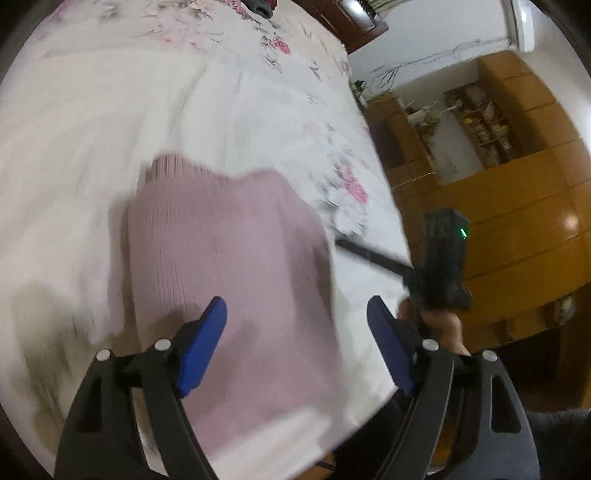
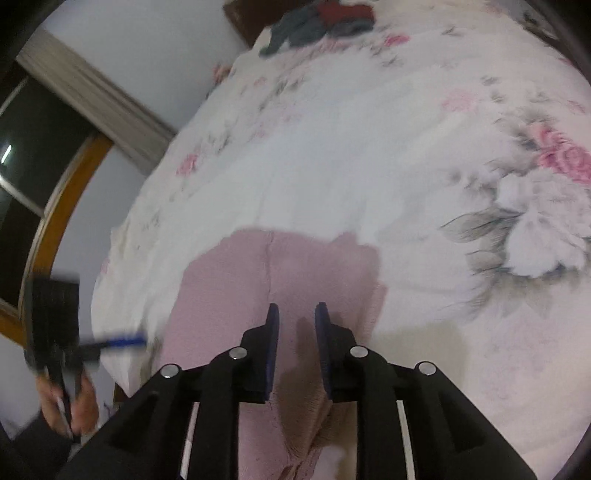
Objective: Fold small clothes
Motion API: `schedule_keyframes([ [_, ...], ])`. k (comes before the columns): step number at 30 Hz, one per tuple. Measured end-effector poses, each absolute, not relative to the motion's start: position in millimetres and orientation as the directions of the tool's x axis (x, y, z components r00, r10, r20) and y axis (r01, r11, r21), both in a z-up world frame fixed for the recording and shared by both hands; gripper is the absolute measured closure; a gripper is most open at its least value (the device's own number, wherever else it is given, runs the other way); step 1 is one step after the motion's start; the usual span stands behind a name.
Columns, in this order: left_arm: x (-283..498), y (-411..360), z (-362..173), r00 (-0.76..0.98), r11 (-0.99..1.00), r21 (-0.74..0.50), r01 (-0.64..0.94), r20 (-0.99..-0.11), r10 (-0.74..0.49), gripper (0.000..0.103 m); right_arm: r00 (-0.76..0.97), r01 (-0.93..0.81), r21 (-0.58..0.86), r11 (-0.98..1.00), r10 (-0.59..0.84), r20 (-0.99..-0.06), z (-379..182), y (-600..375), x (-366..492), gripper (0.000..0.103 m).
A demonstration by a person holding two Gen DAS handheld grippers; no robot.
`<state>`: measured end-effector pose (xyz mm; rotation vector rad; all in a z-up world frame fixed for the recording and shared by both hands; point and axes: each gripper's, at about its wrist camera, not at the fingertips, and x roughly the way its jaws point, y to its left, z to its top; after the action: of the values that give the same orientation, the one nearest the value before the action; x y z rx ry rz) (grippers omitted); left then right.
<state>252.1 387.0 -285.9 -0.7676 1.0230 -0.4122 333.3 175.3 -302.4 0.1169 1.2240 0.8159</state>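
Looking along the left claw (image 1: 295, 317), I see its blue pads spread wide apart with nothing between them, hanging above the near half of the pink ribbed knit garment (image 1: 229, 266). That garment lies flat on the floral white-and-pink bedspread (image 1: 110, 129), close to the bed's near edge, already narrowed into a long panel with what looks like a collar or cuff at its far end.

From the right wrist view, my right claw (image 2: 296, 325) has its pads drawn close, a narrow gap left between them, and I see no cloth pinched there; it hovers over the garment's near end, where the knit bunches into a crease below the fingers. A seam or fold line runs up the garment's middle away from the claw.

I judge the fold is partly made and both claws are between grips. The next move, as I read it, calls for lowering each claw to a near corner of the garment, closing on the hem, and carrying it toward the far end. A dark heap of other clothes (image 2: 321, 18) waits well beyond the garment, at the bed's far side.
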Motion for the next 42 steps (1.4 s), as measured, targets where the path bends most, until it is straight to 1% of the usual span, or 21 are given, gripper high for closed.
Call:
schedule_keyframes([
  [1, 269, 386, -295, 0.454, 0.712, -0.7, -0.056, -0.653, -0.606, 0.025, 0.065, -0.498, 0.49, 0.715, 0.595, -0.801, -314, 179, 333, 0.082],
  [2, 283, 386, -307, 0.421, 0.746, -0.661, -0.084, -0.702, -0.574, 0.026, 0.051, -0.505, 0.466, 0.726, 0.564, -0.824, -324, 182, 333, 0.086],
  [3, 287, 392, -316, 0.408, 0.742, -0.664, -0.095, -0.706, -0.579, 0.026, 0.059, -0.52, 0.412, 0.748, 0.513, -0.856, -338, 185, 335, 0.089],
  [6, 298, 390, -315, 0.388, 0.768, -0.633, -0.099, -0.735, -0.556, 0.025, 0.053, -0.501, 0.423, 0.755, 0.515, -0.856, -339, 181, 337, 0.089],
  [8, 291, 380, -294, 0.405, 0.762, -0.645, -0.061, -0.713, -0.572, 0.025, 0.064, -0.541, 0.413, 0.733, 0.526, -0.848, -319, 178, 323, 0.085],
  [10, 262, 384, -289, 0.418, 0.754, -0.657, -0.02, -0.69, -0.59, 0.025, 0.049, -0.588, 0.413, 0.696, 0.54, -0.84, -307, 177, 304, 0.085],
  [14, 233, 366, -306, 0.361, 0.818, -0.573, -0.042, -0.773, -0.522, 0.025, 0.007, -0.635, 0.357, 0.685, 0.468, -0.884, -322, 176, 267, 0.085],
  [16, 231, 365, -314, 0.362, 0.82, -0.569, -0.056, -0.777, -0.515, 0.025, 0.006, -0.64, 0.327, 0.695, 0.431, -0.902, -337, 175, 264, 0.086],
  [18, 228, 367, -305, 0.385, 0.817, -0.573, -0.071, -0.771, -0.507, 0.025, 0.037, -0.642, 0.304, 0.704, 0.424, -0.905, -327, 175, 261, 0.086],
  [21, 203, 367, -288, 0.434, 0.791, -0.608, -0.065, -0.731, -0.526, 0.021, 0.037, -0.631, 0.367, 0.683, 0.499, -0.866, -301, 172, 242, 0.084],
  [23, 187, 365, -303, 0.412, 0.806, -0.584, -0.101, -0.762, -0.5, 0.021, 0.024, -0.648, 0.362, 0.671, 0.492, -0.87, -300, 168, 225, 0.084],
  [26, 181, 360, -338, 0.35, 0.832, -0.53, -0.165, -0.82, -0.453, 0.021, -0.004, -0.656, 0.293, 0.695, 0.385, -0.923, -336, 174, 208, 0.086],
  [29, 170, 360, -337, 0.366, 0.833, -0.52, -0.188, -0.824, -0.432, 0.018, 0.032, -0.647, 0.274, 0.711, 0.384, -0.923, -335, 172, 203, 0.084],
  [31, 157, 360, -317, 0.404, 0.839, -0.511, -0.189, -0.819, -0.408, 0.005, 0.05, -0.636, 0.289, 0.715, 0.412, -0.91, -317, 169, 195, 0.064],
  [32, 147, 358, -302, 0.432, 0.865, -0.465, -0.187, -0.83, -0.353, 0.003, 0.076, -0.631, 0.275, 0.725, 0.41, -0.909, -307, 166, 189, 0.042],
  [33, 134, 353, -284, 0.459, 0.896, -0.404, -0.182, -0.841, -0.286, 0.003, 0.112, -0.63, 0.246, 0.737, 0.4, -0.91, -297, 164, 184, 0.025],
  [35, 109, 341, -255, 0.499, 0.939, -0.31, -0.151, -0.844, -0.198, 0.003, 0.197, -0.631, 0.172, 0.756, 0.371, -0.908, -271, 155, 165, 0.015],
  [38, 79, 318, -220, 0.515, 0.973, -0.152, -0.174, -0.856, -0.042, 0.003, 0.369, -0.578, 0.014, 0.816, 0.276, -0.888, -229, 145, 134, 0.004],
  [40, 59, 307, -199, 0.462, 0.973, -0.01, -0.232, -0.881, 0.101, 0.003, 0.497, -0.501, -0.14, 0.854, 0.152, -0.854, -202, 141, 111, 0.004],
  [41, 50, 301, -191, 0.454, 0.972, 0.017, -0.236, -0.882, 0.125, 0.003, 0.519, -0.487, -0.163, 0.858, 0.134, -0.844, -193, 134, 104, 0.004],
  [42, 40, 299, -180, 0.472, 0.972, 0.005, -0.235, -0.874, 0.119, 0.003, 0.521, -0.491, -0.132, 0.861, 0.169, -0.837, -179, 128, 92, 0.004],
])
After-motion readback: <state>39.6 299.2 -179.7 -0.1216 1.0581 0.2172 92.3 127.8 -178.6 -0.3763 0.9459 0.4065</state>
